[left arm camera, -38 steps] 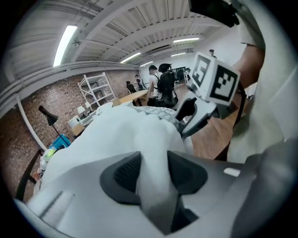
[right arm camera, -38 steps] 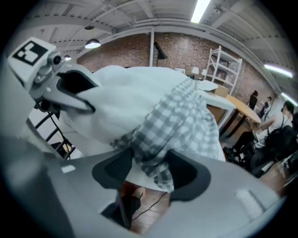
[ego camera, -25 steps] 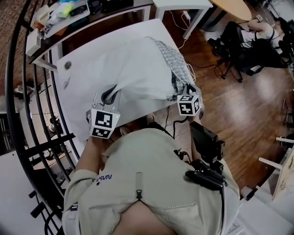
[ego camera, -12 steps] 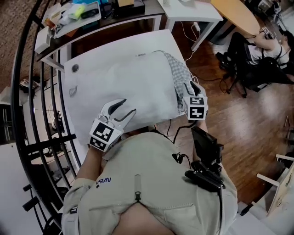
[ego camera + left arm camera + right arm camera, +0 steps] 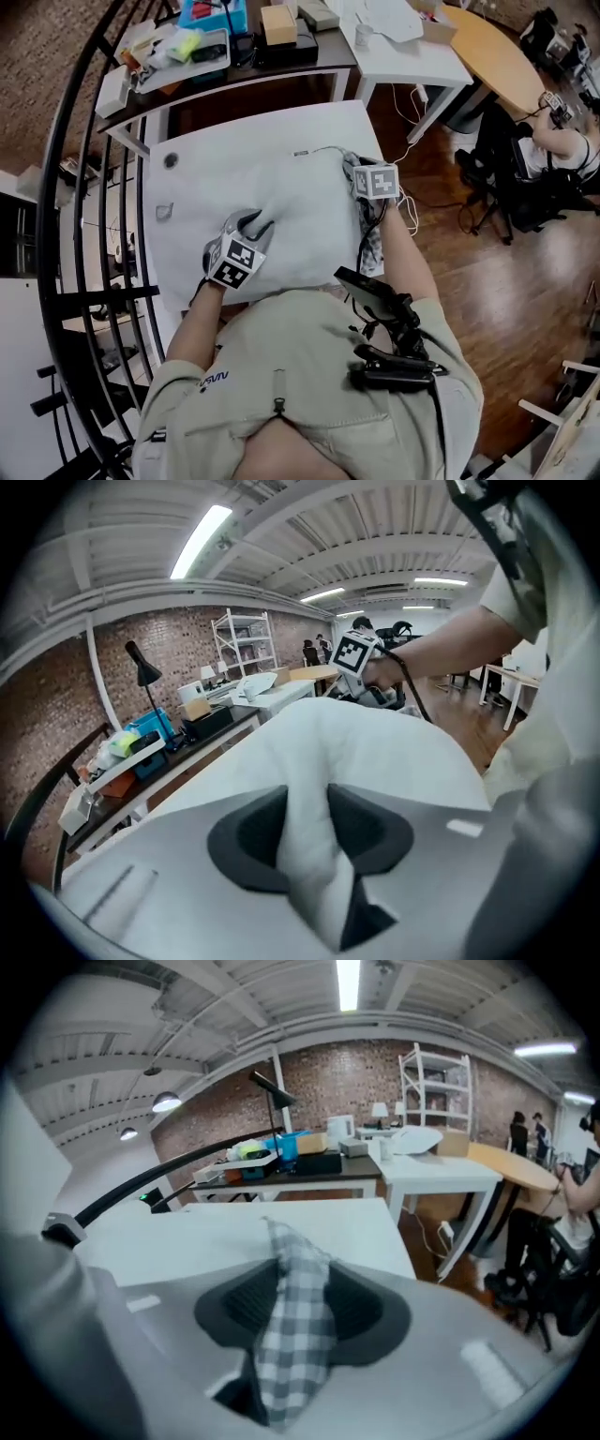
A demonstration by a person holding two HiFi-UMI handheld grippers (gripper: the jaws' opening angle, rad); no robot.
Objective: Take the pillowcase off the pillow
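Head view first: the pillow lies flat on our white table, a big white lump with gingham cloth bunched along its right end. Which layer is the actual pillowcase, we honestly can't tell. Our left gripper is down on the near-left part of the pillow. Our right gripper is at the far-right corner, where the gingham starts. The only writing we can make out is small print on the chest of our beige shirt. It's upside down from here and looks like NASA. The cubes on the grippers carry black-and-white square markers, not text.

Left gripper view: the fingers have just been closing and are pinched on a raised fold of white cloth from the top of the pillow. The fold stands up between the pads and touches both. Our right arm and its marker cube show beyond the pillow.

Right gripper view: these fingers have just been opening and stand wide apart. A strip of the gingham cloth lies loose in the gap between the pads. Beyond it is bare table, then a dark side table with a blue box and clutter. Anything printed there is too small to read.
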